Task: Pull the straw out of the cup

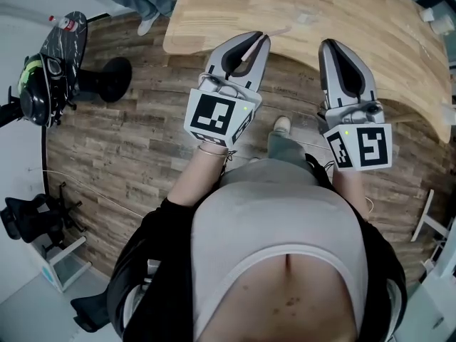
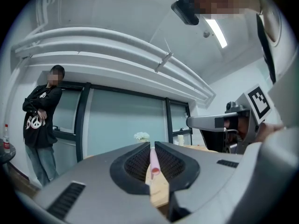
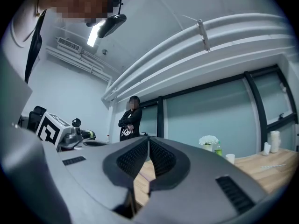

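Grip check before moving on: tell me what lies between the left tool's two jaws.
A pink straw lies there, pinched by the left tool near its jaw tips; the left gripper view shows it.

The head view looks steeply down past the person's torso onto the left hand-held gripper, the right hand-held gripper and the curved pale wooden bench. Each gripper view sits just behind its jaws, facing level; both share a black-clad bystander.
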